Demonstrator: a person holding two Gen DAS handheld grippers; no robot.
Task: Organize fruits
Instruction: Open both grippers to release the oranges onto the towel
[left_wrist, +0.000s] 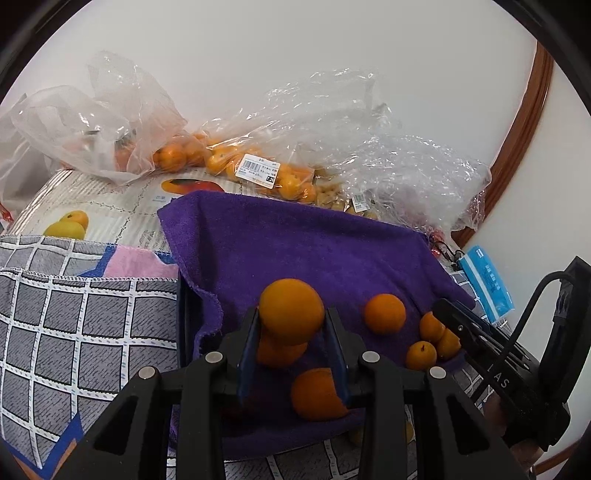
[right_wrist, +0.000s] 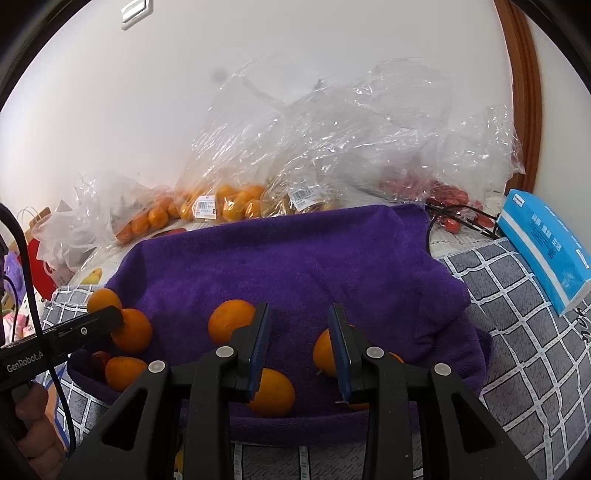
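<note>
The left gripper (left_wrist: 291, 325) has its jaws pinched on an orange (left_wrist: 291, 311), held up above the purple towel (left_wrist: 295, 243). In the right wrist view that same gripper (right_wrist: 110, 317) comes in from the left edge, its tip among fruit at the towel's left end.

The right gripper (right_wrist: 298, 328) holds nothing: its jaws stand apart with bare towel between them. No earlier picture shows whether they moved. One orange (right_wrist: 231, 321) lies just outside its left finger (right_wrist: 260, 332), another (right_wrist: 325, 352) is partly hidden behind its right finger (right_wrist: 341, 343), and a third (right_wrist: 271, 393) lies below, near the towel's front edge.

In the left wrist view more loose oranges lie on the towel: one (left_wrist: 384, 314) alone to the right of the held one, a small cluster (left_wrist: 436, 339) beside the right gripper (left_wrist: 454, 317), one (left_wrist: 316, 395) under the left jaws.

The towel lies over a grey checked cloth (left_wrist: 74, 332) on the surface. Behind it, against the white wall (left_wrist: 295, 55), lie clear plastic bags: one of oranges (left_wrist: 258, 170) with a price label (left_wrist: 256, 170), one at the far left (left_wrist: 92, 122), and one with red fruit (right_wrist: 443, 192) at the right. A blue tissue pack (right_wrist: 543, 243) lies on the checked cloth at the right
</note>
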